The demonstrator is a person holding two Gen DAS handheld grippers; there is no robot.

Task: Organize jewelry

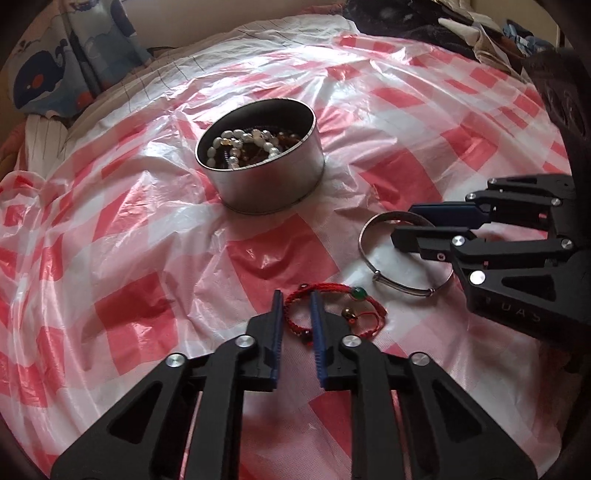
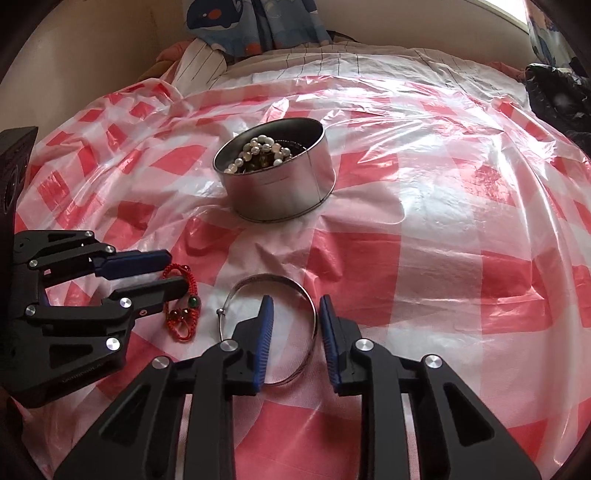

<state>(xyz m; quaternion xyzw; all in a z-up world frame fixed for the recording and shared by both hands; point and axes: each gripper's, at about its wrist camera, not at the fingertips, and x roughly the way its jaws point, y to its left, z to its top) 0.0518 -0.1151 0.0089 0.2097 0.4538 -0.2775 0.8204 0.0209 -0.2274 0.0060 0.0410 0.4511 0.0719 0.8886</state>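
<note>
A round metal tin [image 1: 271,181] holds pearl and bead bracelets [image 1: 243,144]; it also shows in the right wrist view [image 2: 284,192]. A red cord bracelet [image 1: 334,314] with a green bead lies on the sheet, its near-left edge between the open fingers of my left gripper [image 1: 296,295]. A silver bangle [image 1: 373,254] lies to its right. My right gripper [image 2: 295,301] is open, with the bangle's [image 2: 310,328] right side between its fingers. In the right wrist view the left gripper [image 2: 175,269] straddles the red bracelet [image 2: 184,299].
A red-and-white checked plastic sheet [image 1: 147,258] covers the bed. A whale-print pillow [image 1: 55,66] and striped bedding lie at the back left. Dark clothing [image 1: 424,22] lies at the back right.
</note>
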